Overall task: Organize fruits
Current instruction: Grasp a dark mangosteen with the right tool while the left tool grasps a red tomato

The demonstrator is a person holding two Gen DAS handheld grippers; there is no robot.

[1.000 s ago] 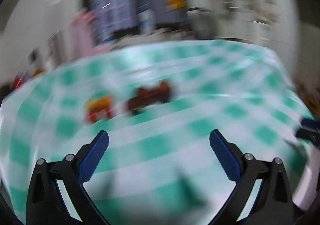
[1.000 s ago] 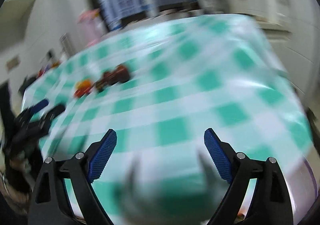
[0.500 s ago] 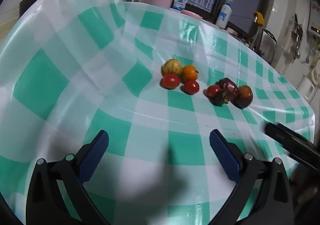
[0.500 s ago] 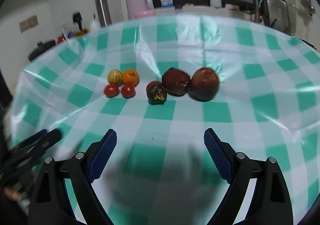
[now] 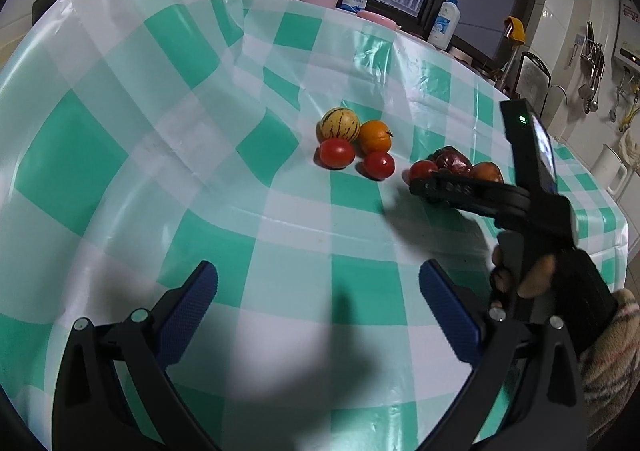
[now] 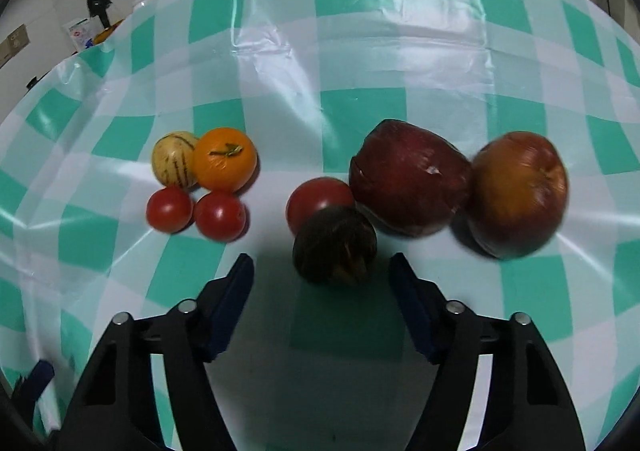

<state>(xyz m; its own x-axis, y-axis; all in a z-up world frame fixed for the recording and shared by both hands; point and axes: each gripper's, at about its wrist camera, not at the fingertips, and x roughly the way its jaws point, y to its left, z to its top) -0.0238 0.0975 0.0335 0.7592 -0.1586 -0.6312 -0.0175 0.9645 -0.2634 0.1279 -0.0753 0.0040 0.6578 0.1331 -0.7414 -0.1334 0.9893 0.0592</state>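
Your right gripper [image 6: 321, 269]: jaws just narrowing, not touching small dark round fruit [image 6: 334, 245] ahead. Left gripper [image 5: 319, 283] spread, empty, over checked worktop [image 5: 120, 99].

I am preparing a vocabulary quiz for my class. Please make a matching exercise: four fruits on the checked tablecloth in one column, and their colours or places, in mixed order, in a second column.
Things:
1. orange
2. striped melon
3. dark fruit
4. two-tone apple

Descriptions:
A. farthest right in the right wrist view
B. pale yellow with dark stripes
C. just ahead of the open right jaws
D. bright orange, green stem

Pairs: 1-D, 2-B, 3-C, 4-A
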